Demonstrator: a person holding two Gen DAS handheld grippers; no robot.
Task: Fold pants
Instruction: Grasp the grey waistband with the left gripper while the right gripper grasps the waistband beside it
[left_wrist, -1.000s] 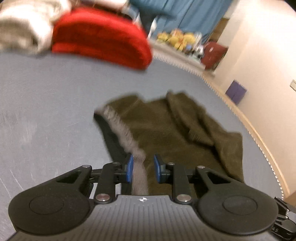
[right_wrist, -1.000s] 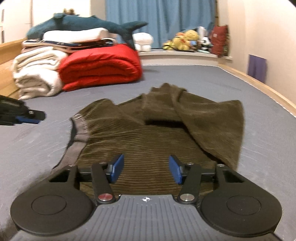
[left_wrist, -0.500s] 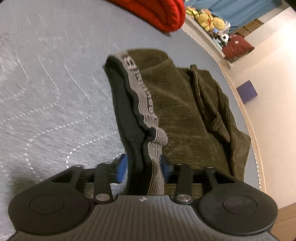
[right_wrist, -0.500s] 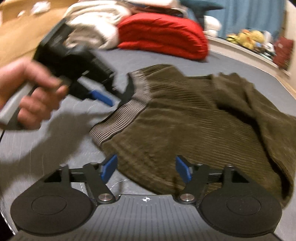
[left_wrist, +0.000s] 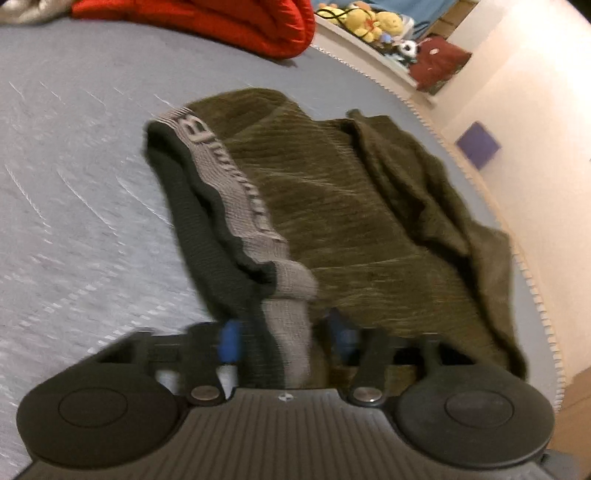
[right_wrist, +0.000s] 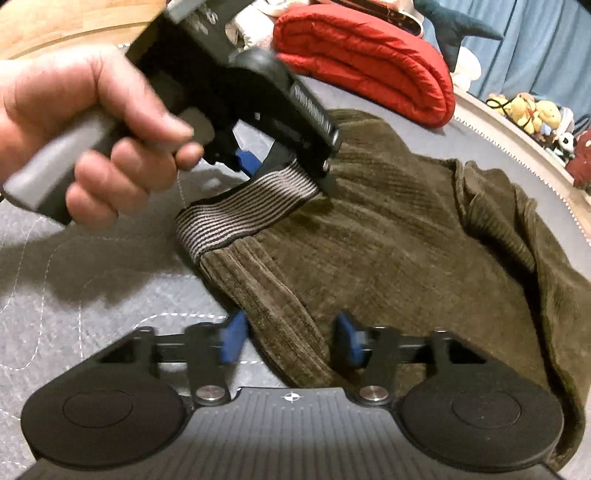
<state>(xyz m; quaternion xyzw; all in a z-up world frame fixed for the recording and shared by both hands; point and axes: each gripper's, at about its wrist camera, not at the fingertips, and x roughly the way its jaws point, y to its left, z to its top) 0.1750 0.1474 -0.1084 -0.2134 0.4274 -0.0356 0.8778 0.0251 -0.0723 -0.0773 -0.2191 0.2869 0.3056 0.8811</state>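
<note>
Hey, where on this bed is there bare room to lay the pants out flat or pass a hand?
Free: the grey mattress on the waistband side of the pants. Crowded: the far end, with the red blanket, and the strip toward the mattress's piped edge.

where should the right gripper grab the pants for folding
Take the pants by the striped waistband edge, from the open bed side: it is firmer and lifted there. The right gripper is closing around that corner's corduroy; the left gripper has the band.
</note>
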